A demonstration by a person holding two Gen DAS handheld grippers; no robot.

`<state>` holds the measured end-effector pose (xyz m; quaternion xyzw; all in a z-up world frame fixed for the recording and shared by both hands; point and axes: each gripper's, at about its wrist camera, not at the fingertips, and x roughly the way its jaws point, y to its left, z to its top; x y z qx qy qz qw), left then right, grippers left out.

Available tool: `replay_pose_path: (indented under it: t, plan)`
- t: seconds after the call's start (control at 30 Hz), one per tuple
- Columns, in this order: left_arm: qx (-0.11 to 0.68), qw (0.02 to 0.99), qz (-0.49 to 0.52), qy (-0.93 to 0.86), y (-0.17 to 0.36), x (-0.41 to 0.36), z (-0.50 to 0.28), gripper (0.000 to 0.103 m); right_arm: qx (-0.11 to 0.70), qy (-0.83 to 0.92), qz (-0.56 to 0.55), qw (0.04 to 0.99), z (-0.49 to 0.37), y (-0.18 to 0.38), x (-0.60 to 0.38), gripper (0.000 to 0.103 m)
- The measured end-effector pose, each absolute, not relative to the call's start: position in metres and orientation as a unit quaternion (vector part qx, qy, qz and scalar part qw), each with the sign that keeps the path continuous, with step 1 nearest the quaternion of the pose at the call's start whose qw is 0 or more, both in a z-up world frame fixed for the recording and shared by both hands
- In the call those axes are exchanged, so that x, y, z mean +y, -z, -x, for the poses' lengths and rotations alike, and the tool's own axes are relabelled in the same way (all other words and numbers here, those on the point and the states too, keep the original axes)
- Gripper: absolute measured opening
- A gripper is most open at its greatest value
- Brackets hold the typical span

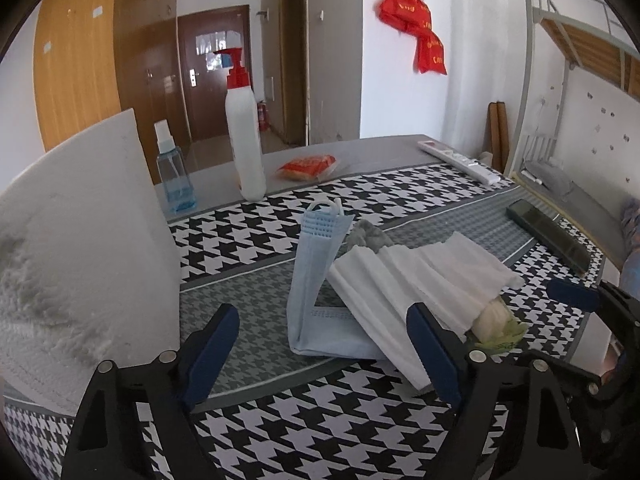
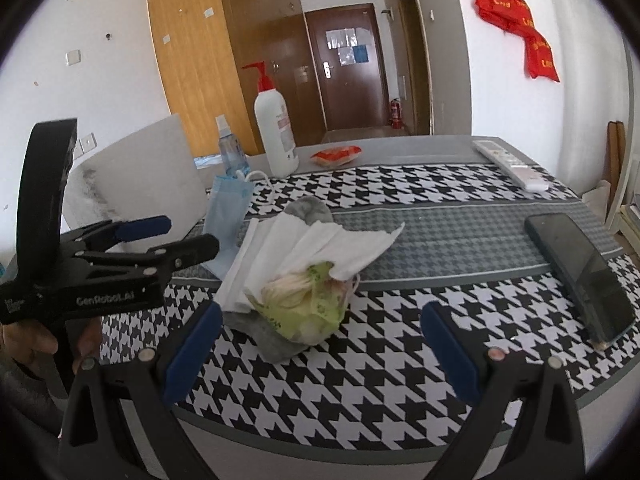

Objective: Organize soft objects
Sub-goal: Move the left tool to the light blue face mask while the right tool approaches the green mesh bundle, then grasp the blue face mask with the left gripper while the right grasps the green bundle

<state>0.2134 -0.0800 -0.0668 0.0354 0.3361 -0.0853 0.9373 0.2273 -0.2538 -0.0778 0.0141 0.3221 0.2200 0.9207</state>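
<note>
Left gripper [image 1: 324, 354]: jaws apart, grasping nothing; the folded blue mask [image 1: 316, 276], one half standing upright, lies just ahead between the fingers. Right gripper [image 2: 322, 350]: jaws wide, empty. Ahead of its fingers, white pleated masks [image 2: 304, 248] are draped over a green-and-white bundle [image 2: 304, 304] on a grey sock [image 2: 276, 340]. Beyond, a pump bottle [image 2: 276, 132].

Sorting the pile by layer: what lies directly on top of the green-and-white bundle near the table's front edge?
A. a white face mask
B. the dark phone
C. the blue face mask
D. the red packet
A: the white face mask drapes over the green-and-white bundle.
</note>
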Motion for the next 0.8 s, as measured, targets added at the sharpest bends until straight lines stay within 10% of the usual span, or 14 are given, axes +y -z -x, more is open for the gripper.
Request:
replay_pose_path:
  t: [0.8]
  plan:
    - [0.391, 0.916, -0.032, 0.080, 0.089, -0.068, -0.250, 0.042, 0.348, -0.236, -0.014, 0.907, -0.241, 0.087, -0.246, 0.091]
